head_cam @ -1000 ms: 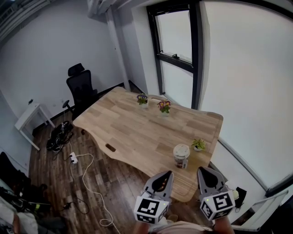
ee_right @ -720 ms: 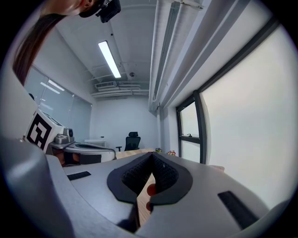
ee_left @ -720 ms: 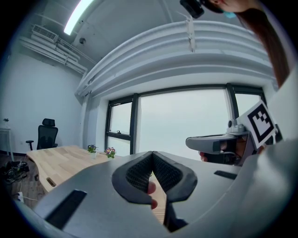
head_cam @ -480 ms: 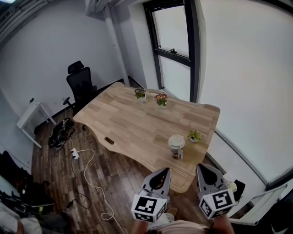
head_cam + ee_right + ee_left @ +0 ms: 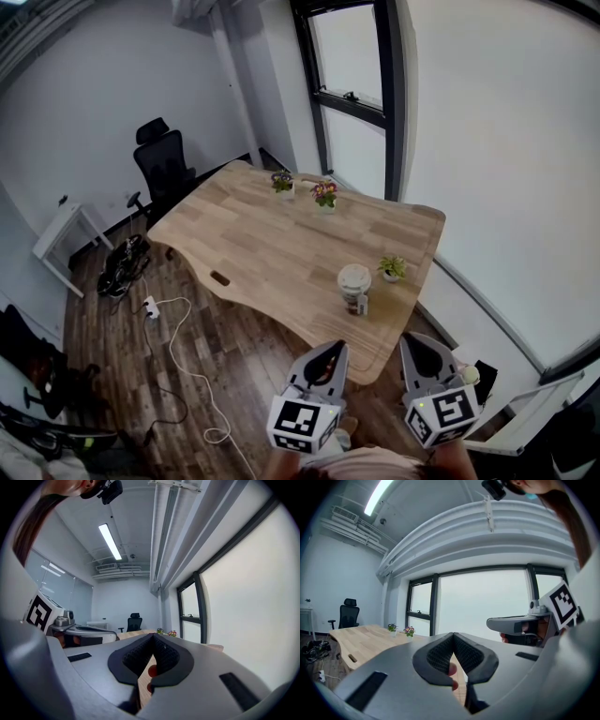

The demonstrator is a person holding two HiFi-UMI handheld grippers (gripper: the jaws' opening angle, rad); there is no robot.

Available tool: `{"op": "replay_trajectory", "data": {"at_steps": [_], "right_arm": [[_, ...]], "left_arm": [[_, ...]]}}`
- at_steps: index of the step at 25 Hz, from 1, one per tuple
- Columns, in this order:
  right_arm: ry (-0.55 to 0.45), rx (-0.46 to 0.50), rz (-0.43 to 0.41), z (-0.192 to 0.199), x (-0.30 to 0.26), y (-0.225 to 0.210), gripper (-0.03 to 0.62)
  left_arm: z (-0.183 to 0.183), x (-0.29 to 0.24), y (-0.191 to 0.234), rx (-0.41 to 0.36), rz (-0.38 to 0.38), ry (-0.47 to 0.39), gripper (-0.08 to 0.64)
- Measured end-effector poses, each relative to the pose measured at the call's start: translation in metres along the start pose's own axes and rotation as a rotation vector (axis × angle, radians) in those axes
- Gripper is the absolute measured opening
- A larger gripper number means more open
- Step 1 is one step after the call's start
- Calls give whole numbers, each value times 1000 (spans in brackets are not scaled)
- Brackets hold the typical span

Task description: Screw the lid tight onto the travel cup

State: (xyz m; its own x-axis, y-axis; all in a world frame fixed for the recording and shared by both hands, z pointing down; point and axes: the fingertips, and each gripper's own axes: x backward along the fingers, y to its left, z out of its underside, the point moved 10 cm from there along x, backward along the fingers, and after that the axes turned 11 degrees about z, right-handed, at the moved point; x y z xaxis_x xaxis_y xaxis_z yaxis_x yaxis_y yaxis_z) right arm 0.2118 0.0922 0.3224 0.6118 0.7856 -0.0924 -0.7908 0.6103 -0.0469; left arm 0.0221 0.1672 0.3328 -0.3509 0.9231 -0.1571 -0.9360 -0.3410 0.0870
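**A:** Head view: what changed?
**B:** The travel cup [image 5: 356,300] sits higher and further left in frame than a second ago. Only the camera shifted, so I judge the work hasn't started. The cup stands on the surface [image 5: 272,234], well ahead of both fingertips, long axis vertical, lid [image 5: 354,276] upward.
**A:** Left gripper view?
**B:** The left gripper [image 5: 453,635] has its fingers together and empty. No cup shows.
**A:** Right gripper view?
**B:** The right gripper [image 5: 153,636] is the same, fingers pressed together on nothing.

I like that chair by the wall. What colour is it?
The chair is black, clearest in the head view.
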Motion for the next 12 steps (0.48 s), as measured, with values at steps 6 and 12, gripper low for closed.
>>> {"op": "replay_trajectory", "data": {"at_steps": [6, 12], "right_arm": [[1, 6, -9, -1, -2, 1, -2], [2, 23, -6, 1, -10, 1, -2]], "left_arm": [[1, -1, 0, -1, -1, 7, 2], [1, -4, 5, -4, -3, 8, 2]]}}
